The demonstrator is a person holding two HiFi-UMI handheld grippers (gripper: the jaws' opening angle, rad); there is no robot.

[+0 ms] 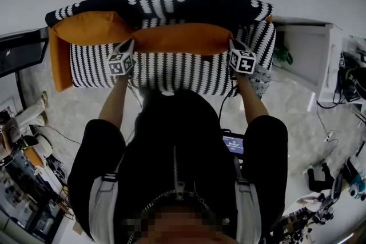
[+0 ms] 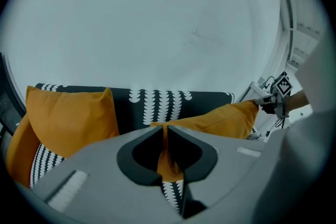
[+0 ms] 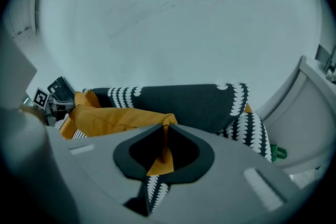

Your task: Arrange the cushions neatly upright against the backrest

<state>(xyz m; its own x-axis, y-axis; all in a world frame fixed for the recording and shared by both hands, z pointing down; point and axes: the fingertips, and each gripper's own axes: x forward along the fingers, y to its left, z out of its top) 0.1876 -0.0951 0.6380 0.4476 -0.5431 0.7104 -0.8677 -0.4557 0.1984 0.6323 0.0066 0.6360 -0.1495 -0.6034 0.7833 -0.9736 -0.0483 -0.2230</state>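
Observation:
A small sofa (image 1: 171,68) in a black-and-white pattern stands in front of me, its dark backrest (image 2: 157,99) against a pale wall. I hold one orange cushion (image 1: 180,38) stretched level above the seat, close to the backrest. My left gripper (image 1: 130,46) is shut on its left corner, and orange fabric is pinched between the jaws (image 2: 164,131). My right gripper (image 1: 233,46) is shut on its right corner (image 3: 164,131). A second orange cushion (image 1: 86,28) leans upright in the sofa's left corner (image 2: 68,118).
A white open cabinet (image 1: 311,60) stands right of the sofa with a green item (image 3: 278,153) low inside it. Cables and tools (image 1: 337,186) litter the floor at the right. More clutter (image 1: 23,146) and a dark panel (image 1: 20,51) are at the left.

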